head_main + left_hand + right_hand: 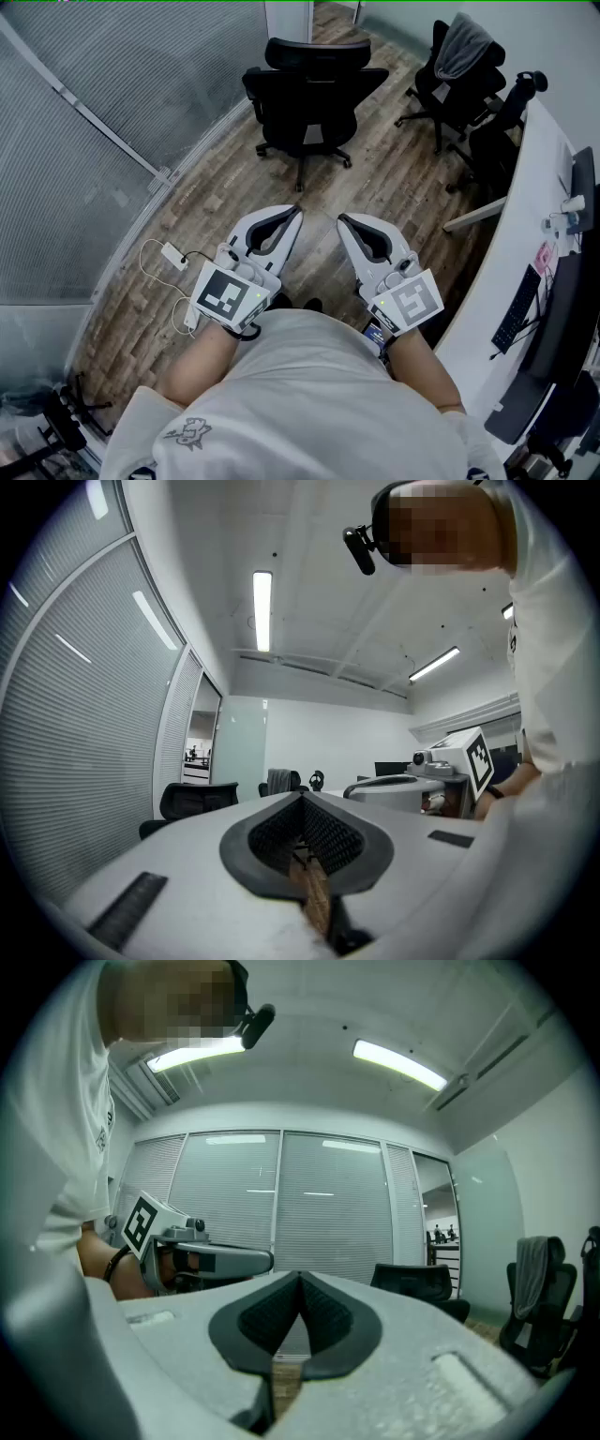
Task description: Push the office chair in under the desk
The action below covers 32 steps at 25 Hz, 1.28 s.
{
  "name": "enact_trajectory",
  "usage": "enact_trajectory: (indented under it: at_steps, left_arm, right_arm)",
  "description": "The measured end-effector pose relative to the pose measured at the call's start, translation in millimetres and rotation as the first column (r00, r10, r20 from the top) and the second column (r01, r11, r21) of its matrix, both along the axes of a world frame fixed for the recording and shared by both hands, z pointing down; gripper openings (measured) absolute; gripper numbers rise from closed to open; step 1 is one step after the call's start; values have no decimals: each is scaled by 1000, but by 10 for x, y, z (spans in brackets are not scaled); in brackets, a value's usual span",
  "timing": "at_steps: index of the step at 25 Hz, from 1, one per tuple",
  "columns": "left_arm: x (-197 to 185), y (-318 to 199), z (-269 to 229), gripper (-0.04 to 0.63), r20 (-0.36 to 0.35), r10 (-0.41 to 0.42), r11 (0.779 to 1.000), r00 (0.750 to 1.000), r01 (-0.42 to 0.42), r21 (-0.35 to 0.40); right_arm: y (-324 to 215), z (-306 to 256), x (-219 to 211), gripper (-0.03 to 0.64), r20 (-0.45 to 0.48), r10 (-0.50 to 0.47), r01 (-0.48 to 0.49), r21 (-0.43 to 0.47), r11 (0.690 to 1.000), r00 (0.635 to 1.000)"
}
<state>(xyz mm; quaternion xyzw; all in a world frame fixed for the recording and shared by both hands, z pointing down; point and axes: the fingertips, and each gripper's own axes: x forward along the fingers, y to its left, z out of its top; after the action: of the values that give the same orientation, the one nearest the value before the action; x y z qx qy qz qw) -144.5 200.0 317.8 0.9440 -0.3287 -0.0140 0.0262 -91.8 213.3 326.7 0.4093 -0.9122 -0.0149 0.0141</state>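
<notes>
Ahead of us, out on the brown wood-plank floor [394, 187], stood the black high-backed office chair with a headrest and star base [309, 103]. It was well apart from the long white desk [525, 206] that ran down our right side, and none of it was under the desktop. We held both tools level in front of our white T-shirt, side by side and pointing towards that chair without touching it. The white left gripper with its square-marker cube [297, 211] had its dark ribbed pads pressed together with nothing between them. The white right gripper [342, 219] was likewise closed and empty. Its own view showed the two pads meeting in a thin seam, with the chair beyond on the right. Nearer the desk's far end we saw two more black office chairs [459, 75], one of them with a grey garment [464, 42] draped over its back. On the desk lay a black keyboard [516, 309] beside a dark monitor [572, 281]. To our left ran a glass wall covered by grey slatted blinds [84, 141], and at its foot a small white charger with a looping cable [173, 255] lay on the floor.
</notes>
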Motion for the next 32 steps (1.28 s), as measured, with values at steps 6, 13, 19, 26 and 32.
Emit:
enact_trajectory:
  at_steps: [6,13,19,26,32]
  left_arm:
    - [10,16,-6,0,3,5,1000,1000,-5,2]
    - [-52,-120,23,0,5,11,1000,1000,-11,-7]
    - [-175,-364,57,0,-1,24,1000,1000,-24,-14]
    - [-501,-899,70,0,-21,28,1000,999,-29,-13]
    - [-835,-1519,29,0,-31,61,998,998,-62,-23]
  right_arm:
    - [16,-16,5,2,-10,-6,6,17,1000,1000]
    - [-109,11,-31,2,-21,-1,2,17,1000,1000]
    - [-347,19,-143,3,-26,4,-3,20,1000,1000]
    - [-871,65,-451,3,-41,6,-5,15,1000,999]
    - [-1478,19,-789,3,-38,37,-36,13,999,999]
